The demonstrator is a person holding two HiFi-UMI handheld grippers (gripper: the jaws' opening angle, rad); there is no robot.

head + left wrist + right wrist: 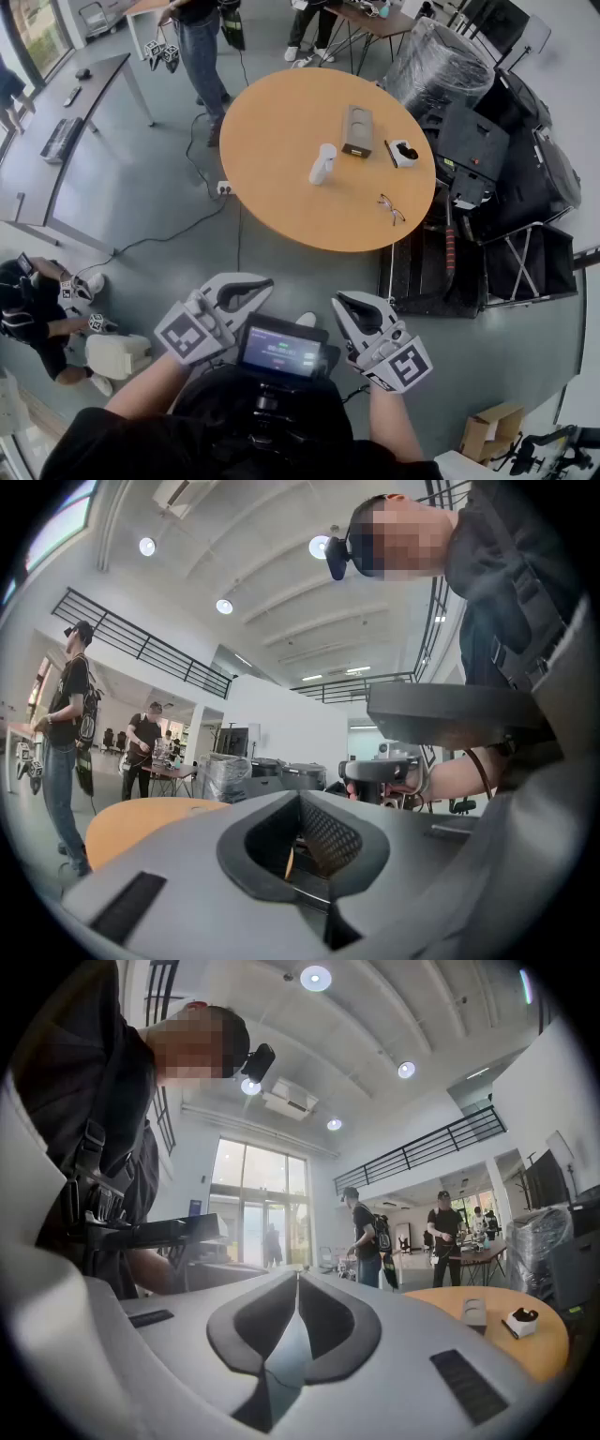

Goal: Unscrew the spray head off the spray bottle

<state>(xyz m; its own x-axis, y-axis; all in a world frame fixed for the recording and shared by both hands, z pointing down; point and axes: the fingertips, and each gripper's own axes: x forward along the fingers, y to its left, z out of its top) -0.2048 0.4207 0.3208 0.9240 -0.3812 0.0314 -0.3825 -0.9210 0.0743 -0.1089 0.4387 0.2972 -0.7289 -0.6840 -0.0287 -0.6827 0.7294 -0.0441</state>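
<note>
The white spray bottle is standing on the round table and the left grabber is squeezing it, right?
Not quite. The spray bottle does stand on the round table, but nothing is squeezing it. The head view shows the left gripper shut and empty, well short of the table, like the right gripper.

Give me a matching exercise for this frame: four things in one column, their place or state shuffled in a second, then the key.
1. spray bottle
2. eyeglasses
3. grey box
4. right gripper

A. shut, empty, held short of the table
B. by the table's near edge
C. upright near the table's middle
D. lying flat beyond the spray bottle

Pairs: 1-C, 2-B, 3-D, 4-A
</note>
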